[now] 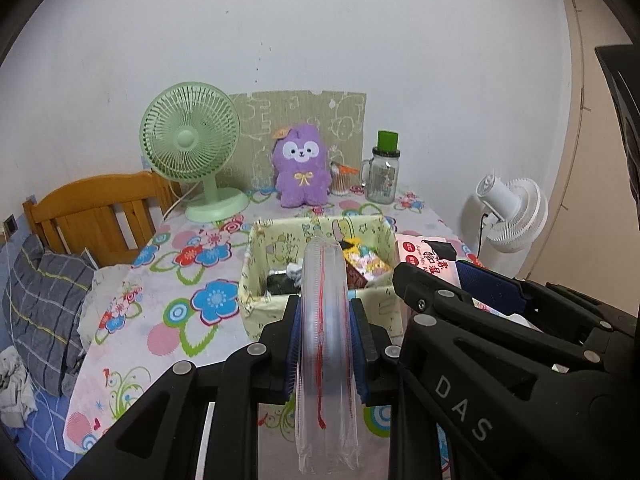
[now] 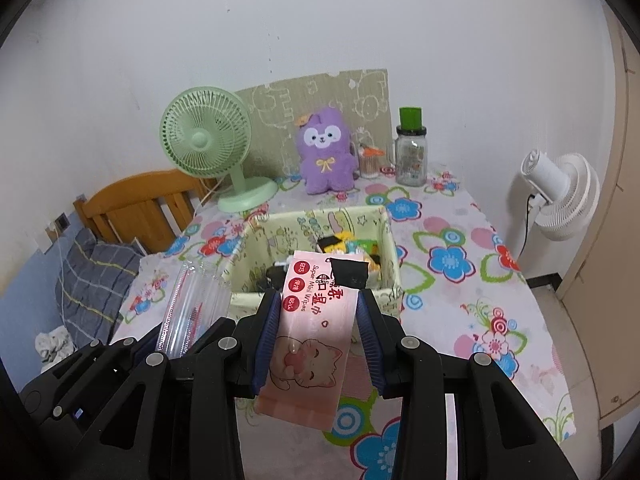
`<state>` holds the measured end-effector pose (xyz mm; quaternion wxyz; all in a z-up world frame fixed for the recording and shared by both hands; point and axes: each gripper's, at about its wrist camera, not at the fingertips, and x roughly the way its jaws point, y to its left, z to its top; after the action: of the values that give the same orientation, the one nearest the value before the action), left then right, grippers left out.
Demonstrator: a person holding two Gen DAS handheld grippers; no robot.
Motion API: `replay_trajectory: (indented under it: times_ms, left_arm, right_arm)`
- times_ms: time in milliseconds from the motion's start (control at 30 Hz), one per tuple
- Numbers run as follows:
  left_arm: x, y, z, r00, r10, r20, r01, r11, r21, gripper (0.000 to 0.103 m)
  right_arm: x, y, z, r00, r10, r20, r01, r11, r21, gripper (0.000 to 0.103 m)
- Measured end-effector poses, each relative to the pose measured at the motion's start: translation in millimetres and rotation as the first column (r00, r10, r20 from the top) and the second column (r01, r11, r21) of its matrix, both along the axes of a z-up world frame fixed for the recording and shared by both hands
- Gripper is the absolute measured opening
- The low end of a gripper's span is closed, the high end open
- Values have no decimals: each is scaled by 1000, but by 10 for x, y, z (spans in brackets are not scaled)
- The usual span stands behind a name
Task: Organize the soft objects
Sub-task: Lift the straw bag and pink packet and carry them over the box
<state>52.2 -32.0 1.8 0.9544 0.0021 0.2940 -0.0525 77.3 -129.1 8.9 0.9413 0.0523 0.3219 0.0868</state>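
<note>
My left gripper [image 1: 325,344] is shut on a clear plastic packet with red stitching [image 1: 326,320], held upright in front of the yellow-green fabric storage box [image 1: 256,304]. My right gripper [image 2: 318,332] is shut on a pink pack of wet wipes with a cat drawing [image 2: 316,332], held just before the same box [image 2: 240,300]. The box holds several small soft items [image 1: 366,260]. The right gripper [image 1: 460,292] shows at the right of the left wrist view; the clear packet [image 2: 188,300] shows at the left of the right wrist view.
On the flowered tablecloth [image 1: 192,280] behind the box stand a green desk fan [image 1: 192,148], a purple plush toy [image 1: 302,170], a cotton swab cup [image 1: 340,182] and a glass jar with green lid [image 1: 384,172]. A wooden bed headboard [image 1: 92,212] is left, a white floor fan [image 1: 516,216] right.
</note>
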Motion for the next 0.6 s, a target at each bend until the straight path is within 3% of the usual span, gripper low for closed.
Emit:
replay_trajectory:
  times_ms: [600]
  left_arm:
    - [173, -6, 144, 999, 0, 39, 0, 1000, 1, 21]
  right_arm:
    - [188, 4, 167, 999, 2, 37, -2, 1000, -2, 42]
